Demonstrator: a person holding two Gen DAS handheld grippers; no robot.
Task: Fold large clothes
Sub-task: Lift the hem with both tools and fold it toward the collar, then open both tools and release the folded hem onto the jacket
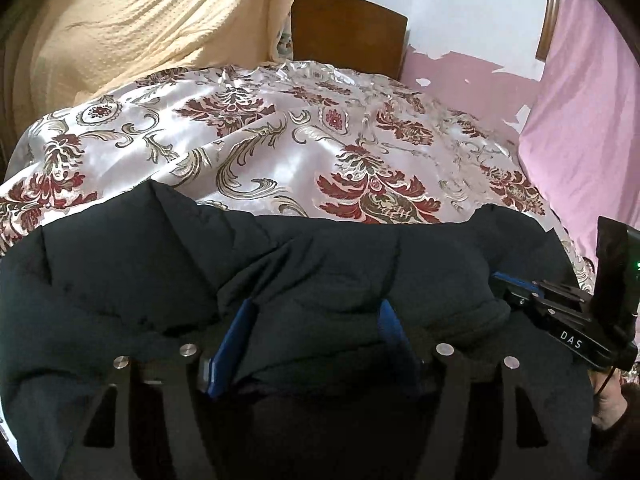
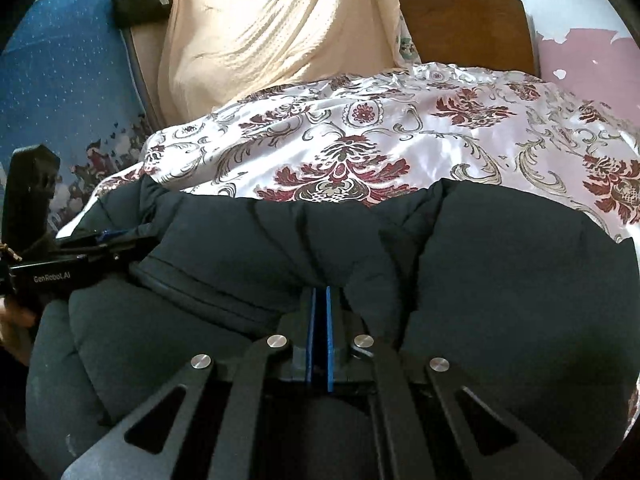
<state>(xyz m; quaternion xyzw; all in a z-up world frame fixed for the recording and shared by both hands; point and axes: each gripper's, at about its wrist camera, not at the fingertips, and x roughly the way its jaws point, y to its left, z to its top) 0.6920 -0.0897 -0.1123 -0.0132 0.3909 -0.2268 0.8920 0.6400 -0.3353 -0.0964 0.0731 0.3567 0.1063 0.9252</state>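
A black padded jacket [image 1: 160,272] lies on a bed and fills the lower half of both views [image 2: 520,280]. My left gripper [image 1: 316,312] is open, its blue pads wide apart with a bulge of jacket between them. My right gripper [image 2: 321,296] is shut, its blue pads pressed together on a fold of the jacket. The right gripper also shows at the right edge of the left wrist view [image 1: 560,312]. The left gripper shows at the left edge of the right wrist view [image 2: 80,256], resting on the jacket's edge.
The bed has a shiny white bedspread [image 1: 280,152] with red floral patterns. A cream blanket [image 1: 140,28] is piled behind it, beside a brown wooden headboard [image 1: 348,28]. A pink wall [image 1: 580,120] is on the right. A blue cloth [image 2: 60,72] and a black bag [image 2: 142,0] are on the left.
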